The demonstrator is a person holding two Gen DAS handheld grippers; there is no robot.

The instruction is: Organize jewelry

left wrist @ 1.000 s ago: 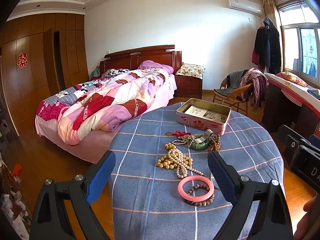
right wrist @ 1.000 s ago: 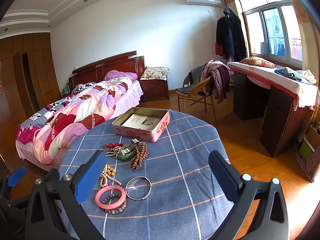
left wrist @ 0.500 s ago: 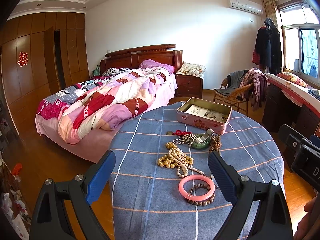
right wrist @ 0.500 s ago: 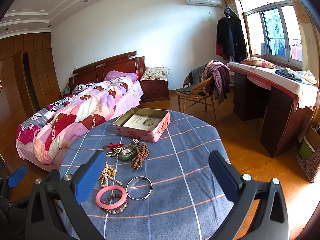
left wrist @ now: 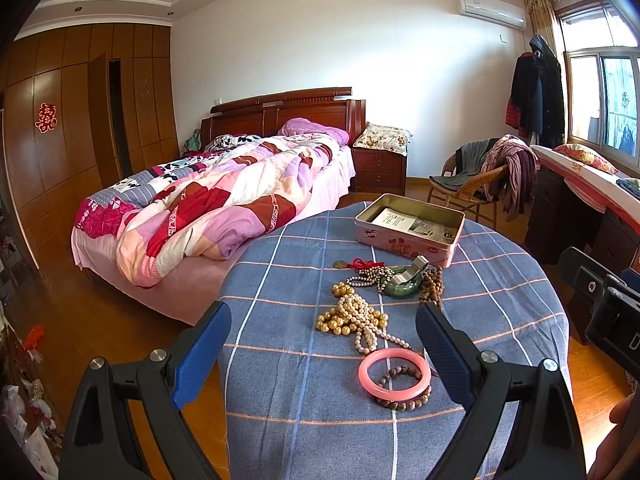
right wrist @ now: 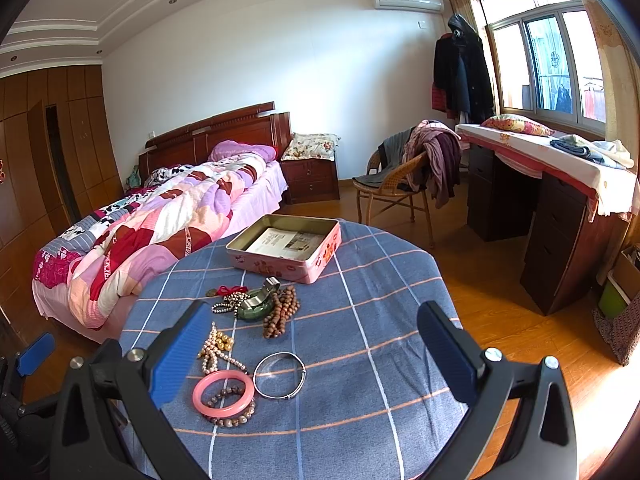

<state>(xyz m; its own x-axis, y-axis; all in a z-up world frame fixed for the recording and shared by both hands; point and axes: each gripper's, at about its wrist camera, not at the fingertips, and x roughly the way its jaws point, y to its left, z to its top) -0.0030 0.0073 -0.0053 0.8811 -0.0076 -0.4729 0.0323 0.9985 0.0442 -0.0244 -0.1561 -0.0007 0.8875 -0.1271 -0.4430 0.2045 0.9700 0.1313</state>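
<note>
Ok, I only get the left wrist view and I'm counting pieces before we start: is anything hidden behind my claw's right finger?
Observer: Yes, a silver bangle lies flat just right of the pink bangle.
Operator: Are they touching?
Observer: Their rims meet or nearly meet. I cannot tell whether there is contact.
Operator: And the right claw?
Observer: The right claw is open and holds nothing.
</note>
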